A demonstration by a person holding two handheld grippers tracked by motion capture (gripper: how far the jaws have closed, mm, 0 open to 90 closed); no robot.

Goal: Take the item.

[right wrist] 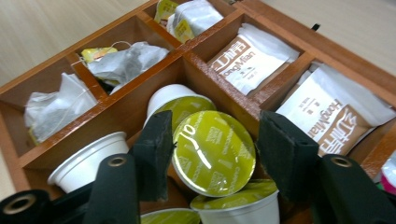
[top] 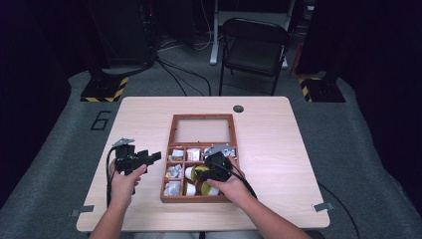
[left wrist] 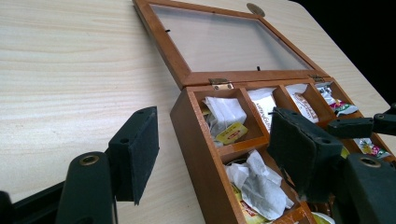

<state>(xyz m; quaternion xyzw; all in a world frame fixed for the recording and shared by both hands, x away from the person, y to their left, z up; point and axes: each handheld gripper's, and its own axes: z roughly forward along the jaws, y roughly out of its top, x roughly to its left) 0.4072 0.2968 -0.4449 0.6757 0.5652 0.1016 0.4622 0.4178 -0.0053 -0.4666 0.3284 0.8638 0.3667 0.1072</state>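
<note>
Parted around a green-lidded coffee pod (right wrist: 214, 154), the right gripper (right wrist: 212, 156) reaches into the wooden box (top: 171, 196) mid-table; left gripper (top: 149, 158) hangs open beside its left wall.

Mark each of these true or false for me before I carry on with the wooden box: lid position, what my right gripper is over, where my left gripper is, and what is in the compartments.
1. The wooden box has its glass lid shut. False: the lid lies open, flat on the table behind the box.
2. The right gripper straddles a green-lidded capsule. True; its jaws stand apart on either side of it.
3. The left gripper is inside the box. False: it is over the table, left of the box, jaws open.
4. Tea bags fill one column of compartments. True.
5. The capsules all have red lids. False: the lids that show are yellow-green.
</note>
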